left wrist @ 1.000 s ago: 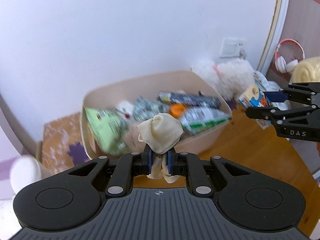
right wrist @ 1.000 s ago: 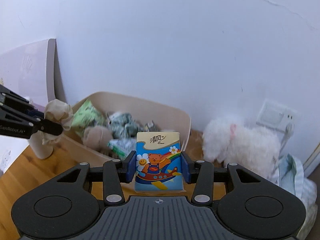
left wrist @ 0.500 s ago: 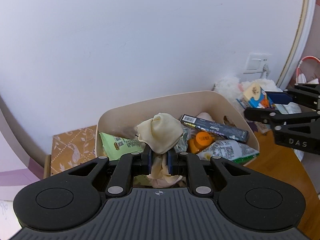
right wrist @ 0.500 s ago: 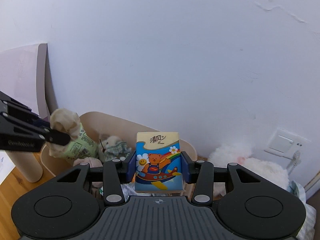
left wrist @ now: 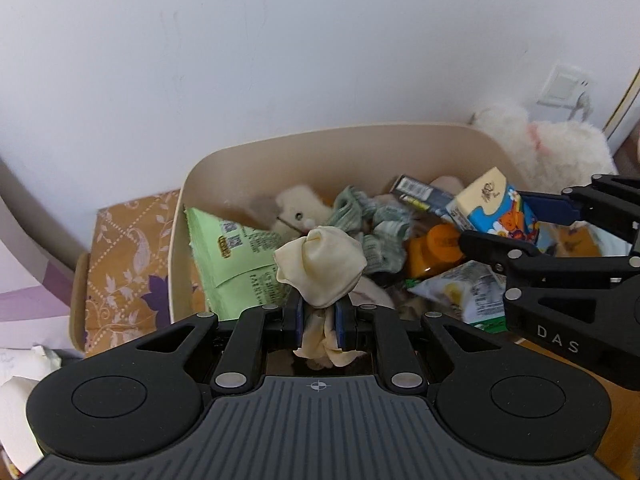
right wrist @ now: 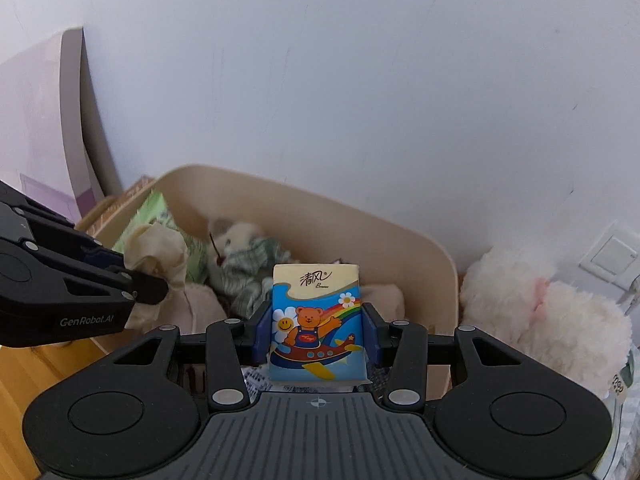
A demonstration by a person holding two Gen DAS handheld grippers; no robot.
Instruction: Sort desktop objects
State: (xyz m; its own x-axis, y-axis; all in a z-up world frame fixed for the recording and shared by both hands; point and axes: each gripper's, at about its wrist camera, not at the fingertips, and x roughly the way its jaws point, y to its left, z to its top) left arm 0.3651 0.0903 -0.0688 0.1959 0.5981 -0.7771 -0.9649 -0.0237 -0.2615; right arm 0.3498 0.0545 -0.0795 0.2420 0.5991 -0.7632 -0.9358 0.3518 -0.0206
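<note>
Holding two items above the beige plastic bin, which stands on the wooden worktop against the white wall.

Left jaws: pinched nearly shut on a crumpled cream-coloured cloth, bunched above the blue pads, a tail hanging below.

Right jaws: partly apart, clamped on the sides of a small tissue pack printed with a bear in an aeroplane, upright.

Bin contents: light green flat packet at left; small cream plush animal; green-and-white crumpled fabric; dark narrow box with barcode; orange cap; white snack bag.

Beside the bin, right: fluffy white plush toy, wall socket behind it.
</note>
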